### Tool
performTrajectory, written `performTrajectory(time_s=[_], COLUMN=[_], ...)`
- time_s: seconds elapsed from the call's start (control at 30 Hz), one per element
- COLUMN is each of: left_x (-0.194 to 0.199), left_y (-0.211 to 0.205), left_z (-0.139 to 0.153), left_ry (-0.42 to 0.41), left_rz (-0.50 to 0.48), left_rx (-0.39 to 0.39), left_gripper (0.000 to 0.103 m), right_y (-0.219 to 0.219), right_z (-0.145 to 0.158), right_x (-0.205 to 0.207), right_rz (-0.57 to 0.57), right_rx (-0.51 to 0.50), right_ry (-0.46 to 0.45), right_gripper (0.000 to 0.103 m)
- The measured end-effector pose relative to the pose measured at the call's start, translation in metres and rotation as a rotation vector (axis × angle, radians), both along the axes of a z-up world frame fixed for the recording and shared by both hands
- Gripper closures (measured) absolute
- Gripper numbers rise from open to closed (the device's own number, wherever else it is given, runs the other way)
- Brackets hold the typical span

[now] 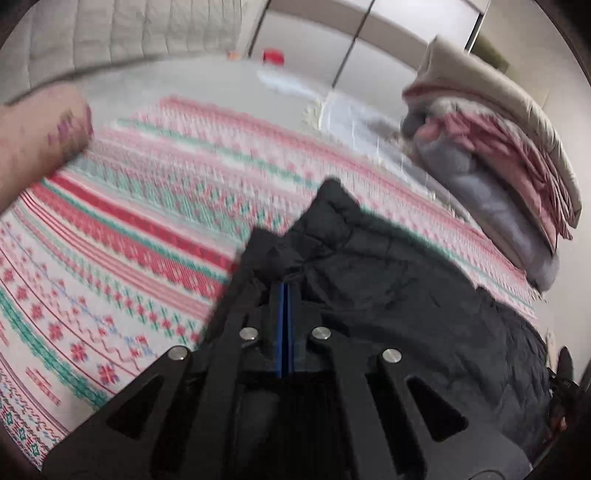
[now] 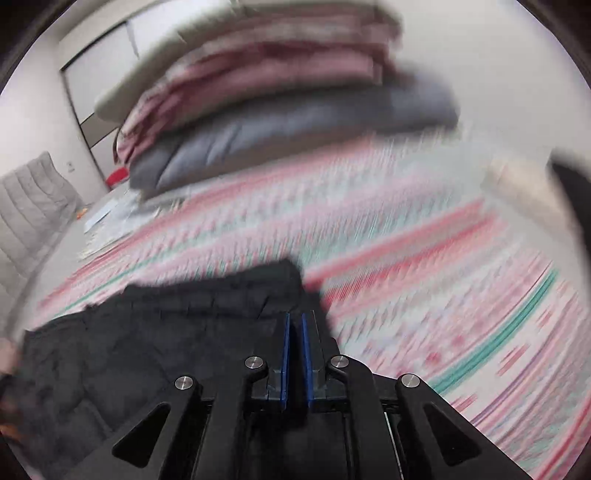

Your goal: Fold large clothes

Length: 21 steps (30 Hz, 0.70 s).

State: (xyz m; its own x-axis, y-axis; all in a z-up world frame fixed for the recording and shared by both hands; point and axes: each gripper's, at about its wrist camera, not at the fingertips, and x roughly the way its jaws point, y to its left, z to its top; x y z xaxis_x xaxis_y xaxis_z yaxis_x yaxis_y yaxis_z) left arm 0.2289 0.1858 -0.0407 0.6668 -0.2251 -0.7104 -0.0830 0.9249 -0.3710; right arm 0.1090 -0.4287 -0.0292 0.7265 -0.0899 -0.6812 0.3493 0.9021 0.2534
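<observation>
A black quilted garment [image 1: 399, 280] lies on a bed with a pink, red and teal patterned cover [image 1: 140, 229]. My left gripper [image 1: 284, 288] is shut on an edge of the garment, its blue pads pressed together with black cloth bunched around the tips. In the right wrist view the garment [image 2: 147, 332] spreads to the left and under my right gripper [image 2: 294, 317]. Its blue pads stand close with a narrow gap, pinching a fold of the black cloth. That view is motion-blurred.
A stack of folded bedding [image 1: 498, 147], beige, pink and grey, sits at the bed's far right; it also shows in the right wrist view [image 2: 280, 122]. A patterned pillow [image 1: 40, 140] lies at the left. A grey padded headboard [image 1: 122, 29] and wardrobe doors stand behind.
</observation>
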Motion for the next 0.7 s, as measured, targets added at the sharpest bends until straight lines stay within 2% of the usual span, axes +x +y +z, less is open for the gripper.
performTrajectory(time_s=[0.07,0.1,0.13,0.17,0.2,0.23,0.3,0.37,0.4,0.43,0.47,0.5,0.53,0.6,0.7], left_x=[-0.002,-0.006,-0.012,-0.019,-0.026,-0.031,-0.039,-0.041,-0.044,-0.043,-0.044,-0.044,-0.044,-0.048,-0.056], left_y=[0.001,0.003,0.004,0.007,0.007,0.004,-0.001,-0.002,0.001,0.001,0.001,0.001,0.002,0.004,0.010], left_z=[0.007,0.013,0.018,0.021,0.022,0.021,0.011,0.004,-0.001,-0.004,-0.005,-0.005,-0.004,0.005,0.021], left_ry=[0.035,0.043,0.038,0.027,0.025,0.042,0.091,0.111,0.120,0.129,0.135,0.135,0.120,0.030,-0.180], left_rz=[-0.053,-0.091,-0.118,-0.135,-0.144,-0.149,-0.172,-0.176,-0.169,-0.155,-0.145,-0.147,-0.154,-0.136,-0.119], left_rx=[-0.047,-0.087,-0.118,-0.138,-0.132,-0.104,-0.026,-0.004,-0.009,-0.010,-0.010,-0.030,-0.067,-0.092,-0.131], left_gripper=[0.076,0.047,0.026,0.023,0.023,0.023,0.023,0.023,0.027,0.038,0.048,0.081,0.098,0.099,0.099], right_y=[-0.014,-0.020,-0.026,-0.030,-0.030,-0.031,-0.026,-0.018,-0.008,-0.004,0.001,0.008,0.012,0.022,0.036], right_z=[-0.002,0.000,0.001,0.002,0.002,0.001,-0.001,-0.006,-0.010,-0.015,-0.019,-0.017,-0.014,0.006,0.029], right_x=[-0.006,-0.010,-0.016,-0.022,-0.028,-0.034,-0.042,-0.045,-0.041,-0.040,-0.045,-0.045,-0.046,-0.049,-0.050], right_rz=[0.024,0.029,0.039,0.052,0.062,0.067,0.071,0.069,0.070,0.070,0.071,0.066,0.066,0.066,0.064], right_rx=[0.136,0.186,0.249,0.299,0.336,0.361,0.366,0.335,0.309,0.284,0.248,0.208,0.186,0.131,0.003], right_ry=[-0.015,-0.033,-0.053,-0.062,-0.063,-0.058,-0.019,0.053,0.099,0.129,0.139,0.126,0.105,-0.016,-0.188], right_gripper=[0.090,0.082,0.075,0.059,0.043,0.038,0.037,0.037,0.037,0.038,0.049,0.075,0.085,0.093,0.093])
